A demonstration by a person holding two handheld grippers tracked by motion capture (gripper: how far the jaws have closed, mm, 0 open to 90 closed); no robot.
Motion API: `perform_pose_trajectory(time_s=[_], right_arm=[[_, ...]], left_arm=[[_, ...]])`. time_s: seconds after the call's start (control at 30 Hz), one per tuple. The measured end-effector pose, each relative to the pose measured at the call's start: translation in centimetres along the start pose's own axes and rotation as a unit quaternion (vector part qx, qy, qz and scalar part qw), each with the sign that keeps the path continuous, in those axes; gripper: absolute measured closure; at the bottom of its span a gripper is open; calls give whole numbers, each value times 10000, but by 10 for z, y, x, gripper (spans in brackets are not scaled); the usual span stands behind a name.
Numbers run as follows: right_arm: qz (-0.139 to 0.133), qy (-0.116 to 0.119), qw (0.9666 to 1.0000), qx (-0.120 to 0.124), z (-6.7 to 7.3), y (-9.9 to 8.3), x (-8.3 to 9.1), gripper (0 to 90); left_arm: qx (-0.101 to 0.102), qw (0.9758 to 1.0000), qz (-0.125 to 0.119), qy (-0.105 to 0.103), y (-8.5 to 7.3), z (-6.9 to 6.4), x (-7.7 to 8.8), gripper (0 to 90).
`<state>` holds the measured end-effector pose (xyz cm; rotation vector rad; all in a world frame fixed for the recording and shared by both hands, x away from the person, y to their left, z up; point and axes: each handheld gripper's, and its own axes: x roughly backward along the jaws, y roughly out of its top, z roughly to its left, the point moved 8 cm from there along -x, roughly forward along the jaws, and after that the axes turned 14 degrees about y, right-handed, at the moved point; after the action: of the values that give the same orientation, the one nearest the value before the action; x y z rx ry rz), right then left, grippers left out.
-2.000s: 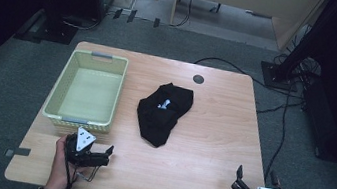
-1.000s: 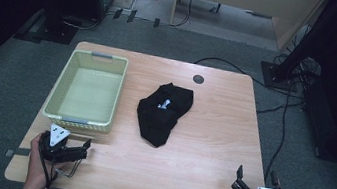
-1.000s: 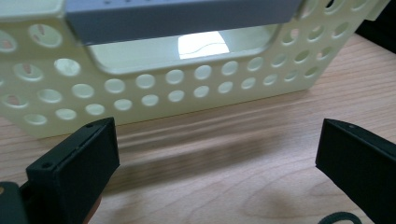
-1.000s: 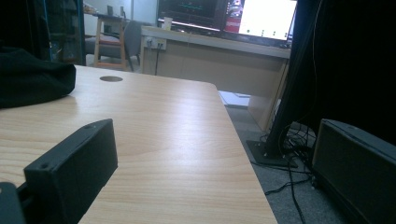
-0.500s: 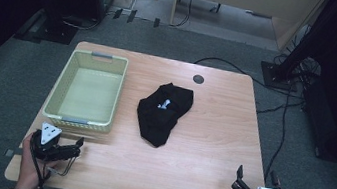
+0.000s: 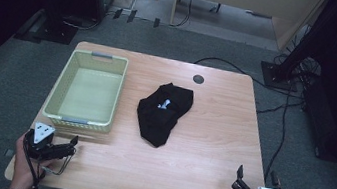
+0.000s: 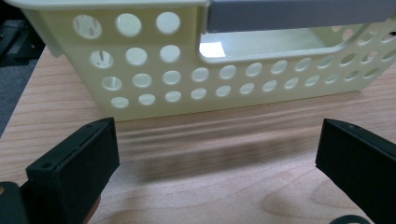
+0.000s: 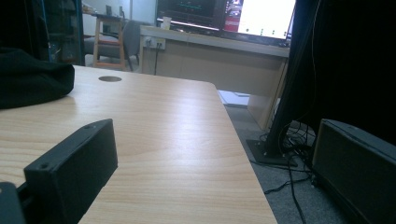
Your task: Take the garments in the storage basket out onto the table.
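A pale yellow perforated basket (image 6: 55, 117) stands on the left of the wooden table (image 6: 195, 174), nothing visible inside it. A crumpled black garment (image 6: 161, 111) with a small white mark lies at the table's middle. A hand holds my left gripper (image 6: 72, 145) at the front-left corner, just below the basket's near wall. In the left gripper view that gripper (image 7: 217, 158) is open, facing the basket wall (image 7: 187, 88) and its grey handle (image 7: 299, 14). My right gripper (image 6: 256, 177) sits at the front-right corner, open (image 8: 210, 158), with the garment (image 8: 28, 77) far to its left.
A round cable hole (image 6: 198, 79) lies near the table's far edge. Cables (image 6: 286, 107) trail over the grey floor to the right of the table, near a dark stand. A desk and a chair stand farther back.
My left gripper has slid left along the table's front edge to the front-left corner. The right gripper, basket and garment have stayed put.
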<state>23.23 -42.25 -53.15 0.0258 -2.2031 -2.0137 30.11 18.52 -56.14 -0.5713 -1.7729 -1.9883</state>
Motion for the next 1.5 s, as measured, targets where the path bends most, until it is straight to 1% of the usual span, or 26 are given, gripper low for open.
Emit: perform_pose_trajectory(time_s=[0.2, 0.77, 1.2, 1.3, 1.47, 1.5], right_arm=[[-4, -9, 10000, -13, 0, 0, 0, 0], [-12, -7, 10000, -7, 0, 0, 0, 0], [-14, -15, 10000, -8, 0, 0, 0, 0], [-17, -16, 10000, -9, 0, 0, 0, 0], [-21, -21, 10000, -8, 0, 0, 1, 0], [-20, -21, 10000, -8, 0, 0, 1, 0]], left_arm=[[25, 10000, 0, 34, -1, 6, 0, 0], [173, 9997, 9, 160, -2, 25, 0, 0], [359, 9991, 44, 242, -5, 44, 0, 0], [453, 9987, 29, 228, -5, 47, 1, 0], [474, 9985, 32, 286, -6, 53, 1, 0], [506, 9983, 25, 288, -6, 54, 1, 0]])
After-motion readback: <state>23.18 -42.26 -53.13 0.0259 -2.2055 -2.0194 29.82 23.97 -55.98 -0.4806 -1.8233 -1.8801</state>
